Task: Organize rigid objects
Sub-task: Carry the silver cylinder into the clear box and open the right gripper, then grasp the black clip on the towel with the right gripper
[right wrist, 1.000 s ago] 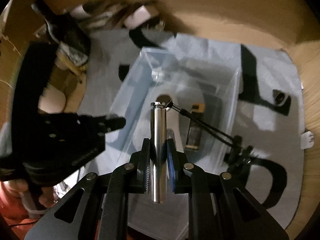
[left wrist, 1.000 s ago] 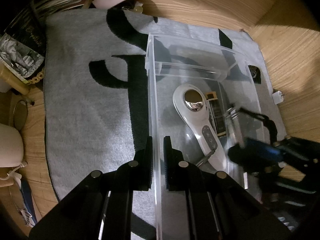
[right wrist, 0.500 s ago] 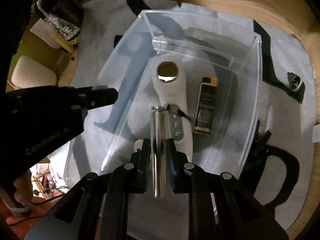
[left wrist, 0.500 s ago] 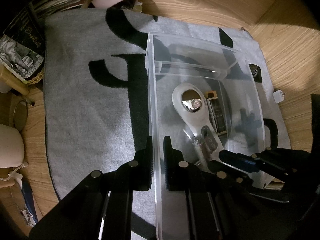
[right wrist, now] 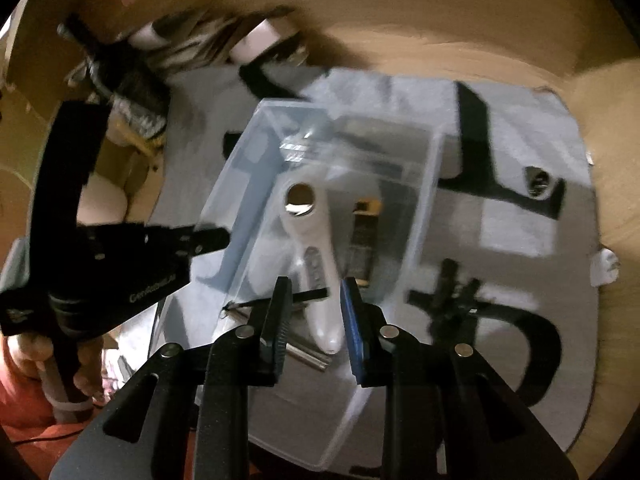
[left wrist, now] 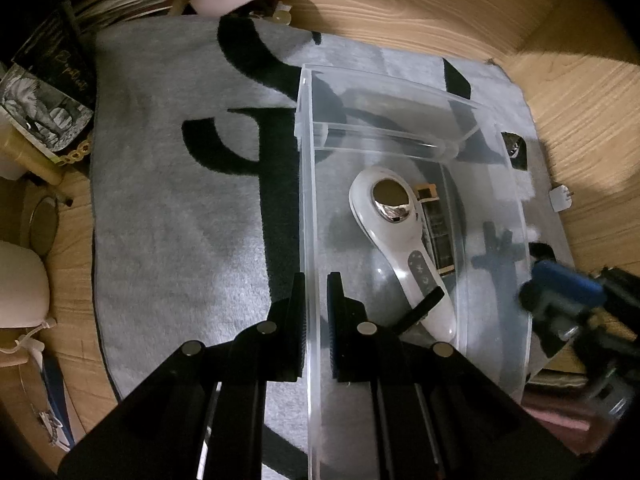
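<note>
Gripping bin wall (left wrist: pixel 307 240) — left gripper (left wrist: pixel 316 312)

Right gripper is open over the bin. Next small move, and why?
Probably lift the right gripper clear of the clear bin and head for the small metal piece on the mat: the metal tube lies released inside, while the left gripper clamps the wall.

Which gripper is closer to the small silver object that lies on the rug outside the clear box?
Right. The right gripper is open above the clear box, nearer the silver object. The left gripper clamps the box's opposite wall, farther away.
</note>
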